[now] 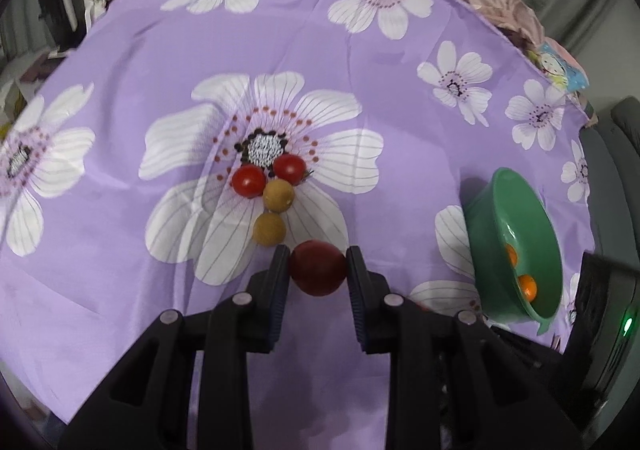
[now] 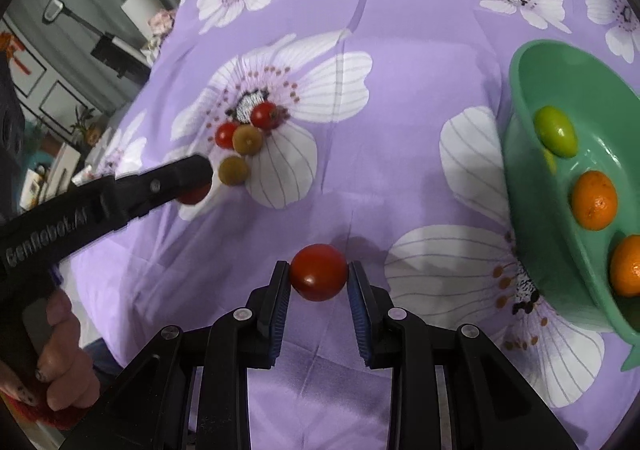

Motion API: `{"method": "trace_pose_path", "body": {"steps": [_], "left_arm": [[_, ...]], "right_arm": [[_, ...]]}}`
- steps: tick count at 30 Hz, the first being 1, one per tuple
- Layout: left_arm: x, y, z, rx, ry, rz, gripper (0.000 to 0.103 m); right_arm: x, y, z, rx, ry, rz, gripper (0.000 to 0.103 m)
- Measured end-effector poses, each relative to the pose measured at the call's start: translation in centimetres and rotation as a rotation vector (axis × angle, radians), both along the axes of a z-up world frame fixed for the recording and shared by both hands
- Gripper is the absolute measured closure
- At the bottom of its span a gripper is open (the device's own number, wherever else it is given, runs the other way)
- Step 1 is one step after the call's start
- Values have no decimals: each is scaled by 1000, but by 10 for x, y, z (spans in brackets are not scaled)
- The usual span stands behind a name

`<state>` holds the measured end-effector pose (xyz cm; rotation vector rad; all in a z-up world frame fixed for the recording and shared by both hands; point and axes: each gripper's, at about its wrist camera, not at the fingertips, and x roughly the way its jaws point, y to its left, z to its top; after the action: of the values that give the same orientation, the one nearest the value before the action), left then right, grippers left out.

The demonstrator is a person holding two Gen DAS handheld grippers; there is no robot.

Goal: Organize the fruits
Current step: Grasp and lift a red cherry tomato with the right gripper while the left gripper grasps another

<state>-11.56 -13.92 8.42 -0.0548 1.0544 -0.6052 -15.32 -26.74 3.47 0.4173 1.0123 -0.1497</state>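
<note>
Red tomato point(image 1: 318, 268) clamped between left gripper point(image 1: 318, 264) pads, just above purple cloth point(image 1: 120, 250). Second red tomato point(image 2: 319, 272) clamped the same way in right gripper point(image 2: 319, 274). Just ahead of left jaws: two brown fruits point(image 1: 270, 228), touching, then two small tomatoes point(image 1: 249, 181) beside them. Off to the right: green bowl point(image 2: 532, 178), tilted in view, holding two oranges point(image 2: 594, 200) and green fruit point(image 2: 556, 131).

open purple cloth point(image 2: 360, 178) between fruit cluster point(image 2: 244, 138) and green bowl point(image 2: 568, 178), bowl rim blocks right side, left hand-held gripper point(image 2: 192, 186) crowds cluster's near edge, far cloth unobstructed
</note>
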Motion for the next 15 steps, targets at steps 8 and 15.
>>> {"method": "trace_pose_path", "body": {"steps": [8, 15], "left_arm": [[-30, -1, 33, -41, -106, -68, 75], [-54, 0, 61, -65, -223, -103, 75]], "right_arm": [[-13, -12, 36, 10, -118, -35, 72], [-28, -23, 66, -7, -206, -82, 72]]}}
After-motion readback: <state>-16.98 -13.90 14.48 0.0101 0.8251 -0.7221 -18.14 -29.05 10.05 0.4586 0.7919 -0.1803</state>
